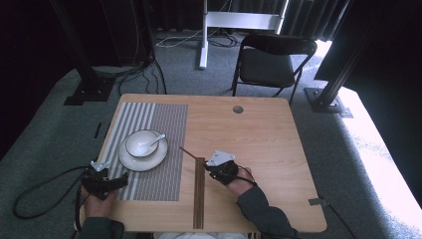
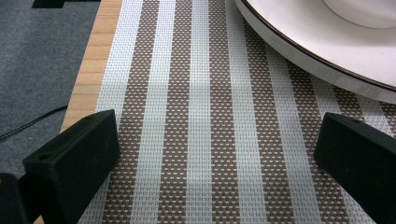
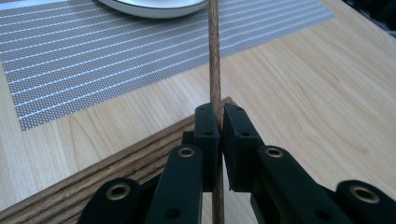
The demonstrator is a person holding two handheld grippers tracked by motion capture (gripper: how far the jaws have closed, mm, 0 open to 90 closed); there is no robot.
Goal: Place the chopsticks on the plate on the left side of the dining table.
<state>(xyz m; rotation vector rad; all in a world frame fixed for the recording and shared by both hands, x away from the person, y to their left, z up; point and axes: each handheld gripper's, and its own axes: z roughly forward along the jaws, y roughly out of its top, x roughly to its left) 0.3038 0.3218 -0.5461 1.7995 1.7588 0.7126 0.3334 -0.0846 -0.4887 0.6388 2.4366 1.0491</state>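
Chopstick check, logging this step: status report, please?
Right gripper shut on chopstick, tip toward plate. Left gripper open over placemat. Nothing in the way.

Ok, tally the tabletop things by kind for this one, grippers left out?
Placemat: 1
Plate: 1
Bowl: 1
Spoon: 1
Wooden stick, clamped in the right gripper: 1
Grooved wooden strip: 1
Total: 6

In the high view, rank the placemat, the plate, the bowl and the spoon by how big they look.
Largest to smallest:
1. striped placemat
2. white plate
3. white bowl
4. white spoon
They sit together, so nearness barely matters.
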